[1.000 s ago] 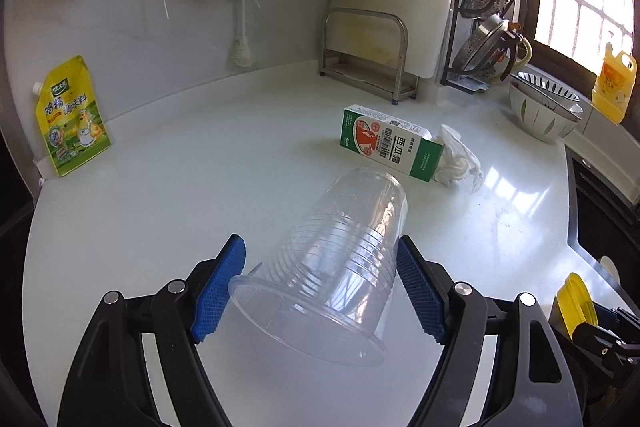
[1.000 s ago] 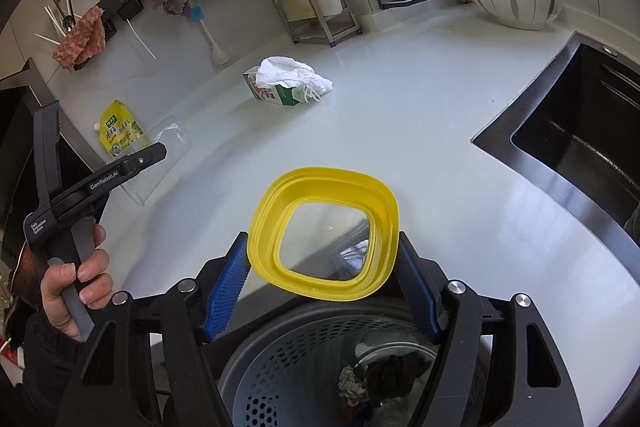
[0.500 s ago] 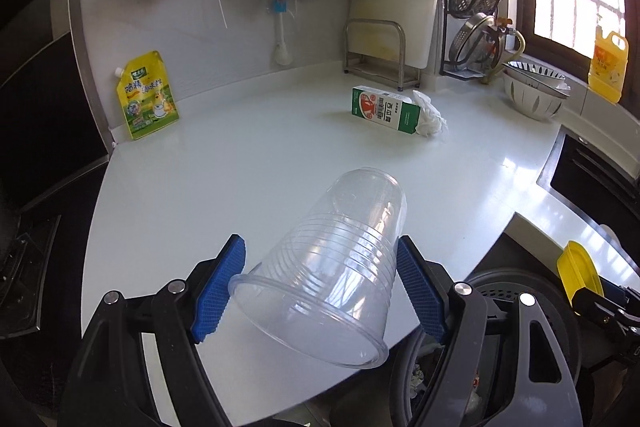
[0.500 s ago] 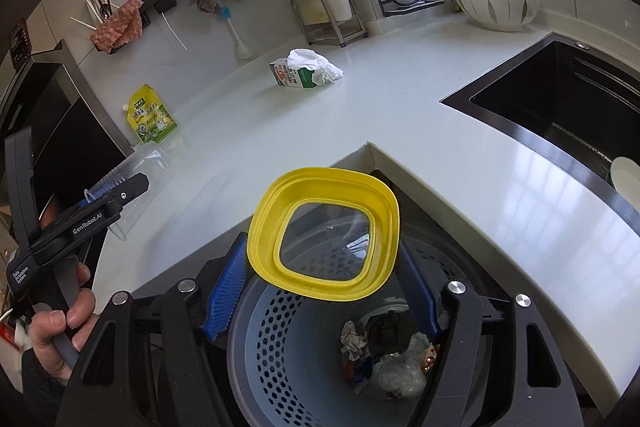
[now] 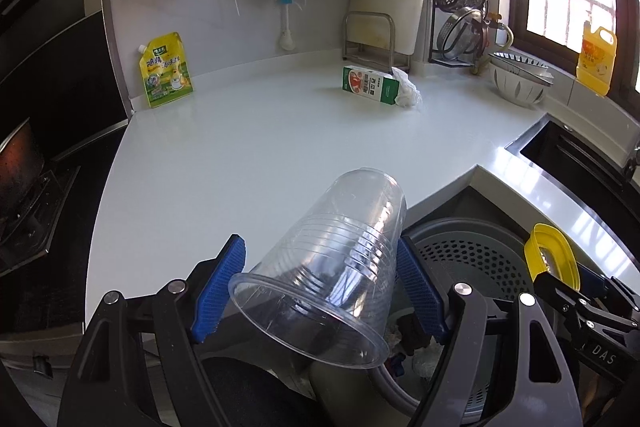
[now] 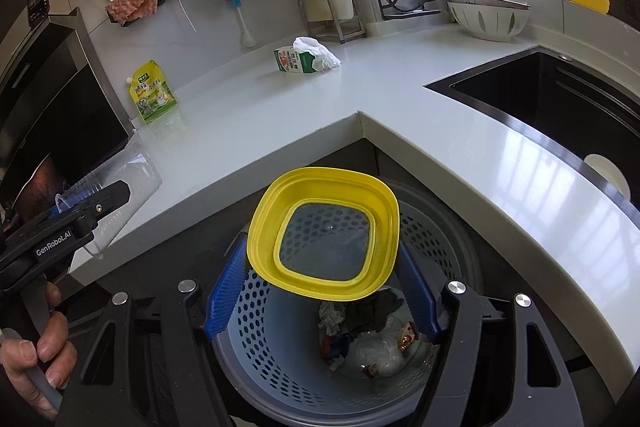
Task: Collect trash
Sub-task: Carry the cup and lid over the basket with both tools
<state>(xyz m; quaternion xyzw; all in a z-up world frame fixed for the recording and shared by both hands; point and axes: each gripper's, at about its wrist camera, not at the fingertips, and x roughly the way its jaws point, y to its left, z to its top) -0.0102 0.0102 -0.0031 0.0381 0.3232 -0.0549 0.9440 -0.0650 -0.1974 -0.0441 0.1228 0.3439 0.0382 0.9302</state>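
Trash held in both grippers: clear plastic cup [image 5: 332, 263] pinched sideways between left gripper [image 5: 320, 283] pads, rim nearest camera; yellow lid [image 6: 324, 235] clamped between right gripper [image 6: 320, 291] pads, above perforated bin [image 6: 256, 343]. Beyond, on countertop [image 5: 260, 131]: milk carton [image 5: 370, 85], crumpled tissue [image 5: 408, 93].

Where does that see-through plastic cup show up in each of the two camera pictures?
Left wrist view: the clear plastic cup fills the bottom centre, clamped between the left gripper's blue pads.
Right wrist view: the same cup sits at the far left edge, over the counter.
Shared landmark: the milk carton lying on the white counter.
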